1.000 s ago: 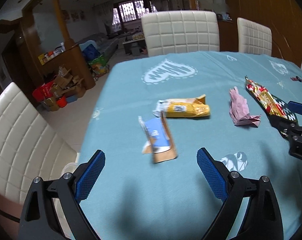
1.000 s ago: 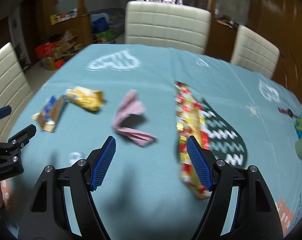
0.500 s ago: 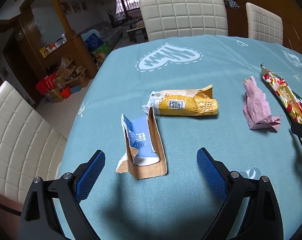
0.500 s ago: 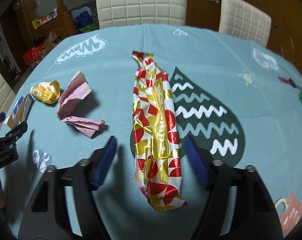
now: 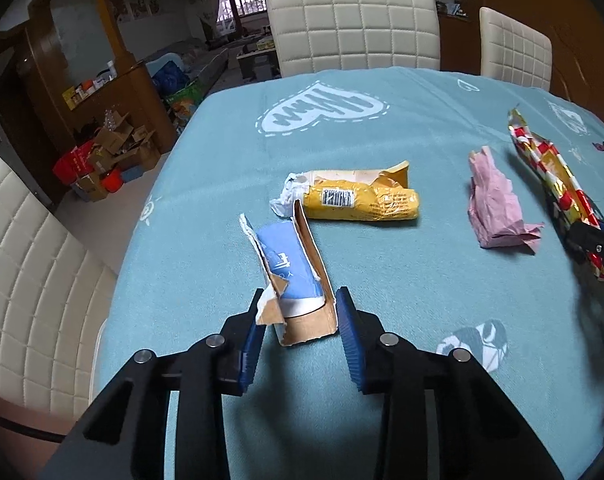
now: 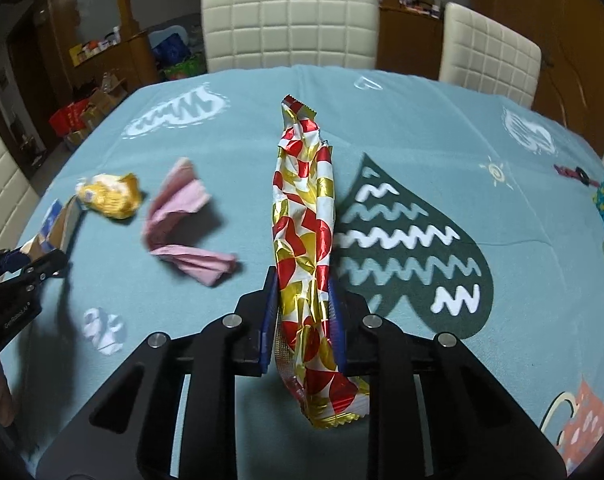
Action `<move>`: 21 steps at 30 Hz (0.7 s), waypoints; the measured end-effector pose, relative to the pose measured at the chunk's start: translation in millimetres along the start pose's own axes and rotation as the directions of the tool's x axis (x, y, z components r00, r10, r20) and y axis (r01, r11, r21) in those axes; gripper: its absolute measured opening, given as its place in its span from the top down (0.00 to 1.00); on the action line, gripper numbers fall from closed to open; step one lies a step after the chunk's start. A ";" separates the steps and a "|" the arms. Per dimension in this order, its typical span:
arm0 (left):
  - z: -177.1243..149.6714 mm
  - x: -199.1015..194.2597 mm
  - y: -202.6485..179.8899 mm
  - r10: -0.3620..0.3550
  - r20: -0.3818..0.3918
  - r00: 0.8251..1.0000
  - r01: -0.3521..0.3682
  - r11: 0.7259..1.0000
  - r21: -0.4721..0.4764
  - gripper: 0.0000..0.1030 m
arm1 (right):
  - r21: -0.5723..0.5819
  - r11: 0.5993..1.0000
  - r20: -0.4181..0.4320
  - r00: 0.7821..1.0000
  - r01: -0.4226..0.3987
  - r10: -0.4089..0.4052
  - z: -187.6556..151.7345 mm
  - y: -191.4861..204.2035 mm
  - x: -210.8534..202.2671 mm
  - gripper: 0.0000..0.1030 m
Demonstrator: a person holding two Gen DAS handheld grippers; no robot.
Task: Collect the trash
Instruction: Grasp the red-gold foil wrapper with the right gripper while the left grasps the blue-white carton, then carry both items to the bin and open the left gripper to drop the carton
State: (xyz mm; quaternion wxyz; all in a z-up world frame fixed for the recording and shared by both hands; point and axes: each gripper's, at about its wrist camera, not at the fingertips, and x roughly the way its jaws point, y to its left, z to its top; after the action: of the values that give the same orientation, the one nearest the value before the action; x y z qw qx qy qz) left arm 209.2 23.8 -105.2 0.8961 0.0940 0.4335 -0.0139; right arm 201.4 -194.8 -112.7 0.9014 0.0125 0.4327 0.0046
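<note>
Both grippers have closed in since half a second ago. From the left wrist view, I see my left gripper low in the centre, its blue pads touching the near end of the torn cardboard box, clamped on it. Above it lies the yellow wrapper; the pink paper sits at right on the teal tablecloth. From the right wrist view, my right gripper grips the red-and-gold foil wrapper mid-frame, jaws squeezed together on it.
</note>
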 end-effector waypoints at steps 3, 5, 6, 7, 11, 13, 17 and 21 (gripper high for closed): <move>-3.6 -14.1 6.1 0.003 0.032 0.999 -0.002 1.000 -0.007 0.67 | -0.038 0.999 0.022 1.000 -0.020 0.021 -0.6 17.2 -13.7 0.76; -5.0 -20.9 11.7 0.002 0.044 0.999 -0.001 1.000 -0.019 0.67 | -0.062 0.998 0.038 0.999 -0.028 0.031 -0.3 27.8 -21.2 0.76; -6.9 -25.8 16.1 0.000 0.051 0.999 0.001 1.000 -0.025 0.67 | -0.077 0.996 0.044 0.998 -0.042 0.045 -0.1 36.0 -26.3 0.76; -8.4 -29.2 19.3 -0.003 0.056 0.998 0.004 1.000 -0.029 0.67 | -0.087 0.995 0.047 0.997 -0.051 0.055 0.3 41.6 -29.7 0.76; -18.6 -43.0 34.0 -0.001 0.075 0.997 0.005 0.999 -0.044 0.67 | -0.137 0.987 0.048 0.995 -0.078 0.086 -0.6 72.5 -41.5 0.76; -25.6 -49.8 43.8 0.004 0.082 0.997 0.000 0.999 -0.053 0.67 | -0.167 0.981 0.047 0.993 -0.095 0.104 -1.9 89.2 -46.8 0.76; -38.8 -60.3 64.2 0.037 0.096 0.995 -0.031 0.997 -0.067 0.67 | -0.237 0.963 0.042 0.989 -0.127 0.141 -6.6 125.2 -54.1 0.76; -52.7 -69.8 88.9 0.077 0.110 0.991 -0.068 0.994 -0.086 0.67 | -0.297 0.941 0.027 0.984 -0.161 0.176 -10.9 163.2 -57.4 0.76</move>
State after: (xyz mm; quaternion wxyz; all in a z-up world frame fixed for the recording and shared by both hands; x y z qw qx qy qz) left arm 134.3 116.7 -68.8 0.9222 0.0719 0.3786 0.0312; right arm 157.4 -32.6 -70.4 0.9007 -0.0846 0.4006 0.1456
